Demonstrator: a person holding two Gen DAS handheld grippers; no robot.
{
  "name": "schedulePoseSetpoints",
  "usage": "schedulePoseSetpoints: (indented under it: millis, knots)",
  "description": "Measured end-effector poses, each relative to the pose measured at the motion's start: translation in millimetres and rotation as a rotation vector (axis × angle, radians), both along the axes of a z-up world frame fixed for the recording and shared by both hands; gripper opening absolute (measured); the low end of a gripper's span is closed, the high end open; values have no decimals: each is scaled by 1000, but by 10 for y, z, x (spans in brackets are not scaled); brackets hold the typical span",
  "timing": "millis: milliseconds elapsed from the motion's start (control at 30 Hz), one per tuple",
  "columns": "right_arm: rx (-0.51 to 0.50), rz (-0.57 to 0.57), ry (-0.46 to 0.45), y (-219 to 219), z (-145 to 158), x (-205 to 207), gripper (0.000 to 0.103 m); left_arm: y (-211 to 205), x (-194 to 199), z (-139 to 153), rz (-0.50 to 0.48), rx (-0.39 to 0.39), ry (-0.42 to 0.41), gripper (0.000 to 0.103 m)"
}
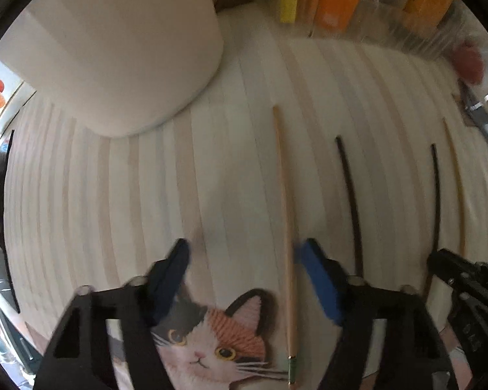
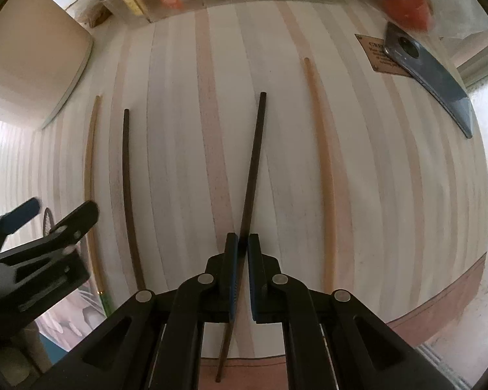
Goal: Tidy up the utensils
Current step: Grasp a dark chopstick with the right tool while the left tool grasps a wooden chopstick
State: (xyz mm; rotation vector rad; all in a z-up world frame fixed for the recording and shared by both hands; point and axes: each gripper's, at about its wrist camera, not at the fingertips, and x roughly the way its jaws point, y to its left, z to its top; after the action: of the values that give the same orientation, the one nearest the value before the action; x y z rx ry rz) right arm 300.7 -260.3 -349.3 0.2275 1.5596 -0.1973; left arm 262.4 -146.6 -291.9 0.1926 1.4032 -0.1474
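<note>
The desk point(image 2: 179, 130) is a pale striped wood top with four chopsticks laid on it, two light and two dark.

In the right wrist view, the right tool point(image 2: 243, 247) sits at bottom centre with its blue pads closed on a dark chopstick point(image 2: 253, 162). That stick runs up from the bottom edge through the jaws and leans to the right, its far tip at mid-frame. To its right lies a light chopstick point(image 2: 323, 169), apart from the tool. To its left lies a second dark stick point(image 2: 127, 188), and left of that another light stick point(image 2: 88, 169), the two close together but not touching. A phone point(image 2: 439, 78) lies slanted at upper right, and a white box point(image 2: 29, 65) fills the upper left. Clear bins point(image 2: 185, 0) with packets stand along the top edge.

In the left wrist view, the left tool point(image 1: 242, 253) is at bottom centre, jaws partly open. The light stick with a green end point(image 1: 286, 211) runs between the pads, just beside the right-hand one; whether that pad touches it cannot be told through the blur. The left-hand pad stands clear of it. The stick's lower end lies over a cat-print mat point(image 1: 211, 334) at the bottom of the frame. The other tool's black frame shows at the lower right edge.
</note>
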Motion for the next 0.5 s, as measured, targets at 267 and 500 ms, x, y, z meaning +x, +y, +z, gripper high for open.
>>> schedulePoseSetpoints:
  millis: [267,500]
  knots:
    - [-12,27,-5,133,-39,61,6,223,-78,18,24,27,1,5]
    - [12,-7,-27,126,154,114,15,686,-272,5,111,44,33,5]
